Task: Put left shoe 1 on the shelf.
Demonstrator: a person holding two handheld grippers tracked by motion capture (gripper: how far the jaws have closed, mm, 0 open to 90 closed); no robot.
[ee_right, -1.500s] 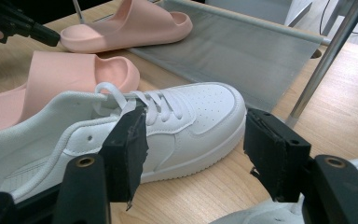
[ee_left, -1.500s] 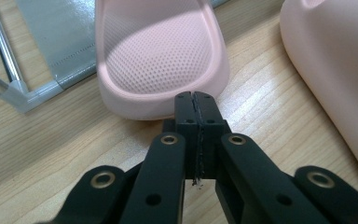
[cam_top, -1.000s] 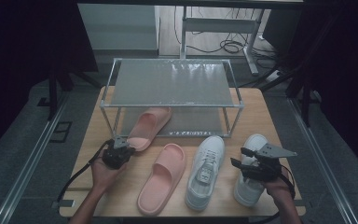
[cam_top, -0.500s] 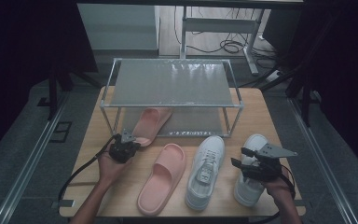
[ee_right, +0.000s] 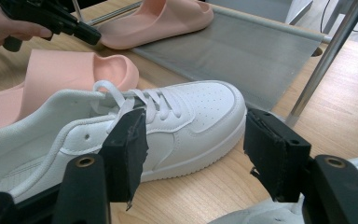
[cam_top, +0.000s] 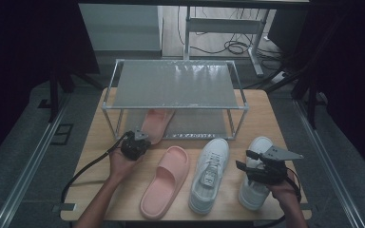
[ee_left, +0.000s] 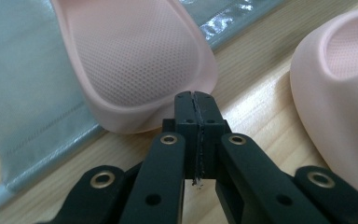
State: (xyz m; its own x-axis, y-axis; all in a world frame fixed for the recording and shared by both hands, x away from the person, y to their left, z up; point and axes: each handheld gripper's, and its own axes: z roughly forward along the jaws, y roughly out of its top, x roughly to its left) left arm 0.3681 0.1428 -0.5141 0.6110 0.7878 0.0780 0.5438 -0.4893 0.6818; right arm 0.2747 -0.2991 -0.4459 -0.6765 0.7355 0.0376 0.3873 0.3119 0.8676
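Left gripper (cam_top: 140, 137) has jaws fully closed, nothing between them, tips pressed against the heel edge of the far slipper (cam_top: 154, 123). In the left gripper view the joined jaw tips (ee_left: 196, 109) touch that slipper's (ee_left: 140, 60) rim where it overhangs the rack's lower shelf sheet (ee_left: 23, 93). Far slipper lies on the lower shelf of the rack (cam_top: 176, 85), toe under the top shelf, heel sticking out toward the person. Second slipper (cam_top: 166, 180) lies flat on the bench (cam_top: 271, 114) just right of the left gripper, apart from it. Left sneaker (cam_top: 209, 173) sits beside that slipper, toe toward the rack. Right gripper (cam_top: 252, 166) hovers over the right sneaker (cam_top: 256, 175) near the bench's right front, jaws wide apart, holding nothing. Right gripper view: its jaws (ee_right: 193, 149) frame the left sneaker (ee_right: 168, 121), pads not touching it; left gripper (ee_right: 51, 18) seen far off at the far slipper (ee_right: 161, 18)
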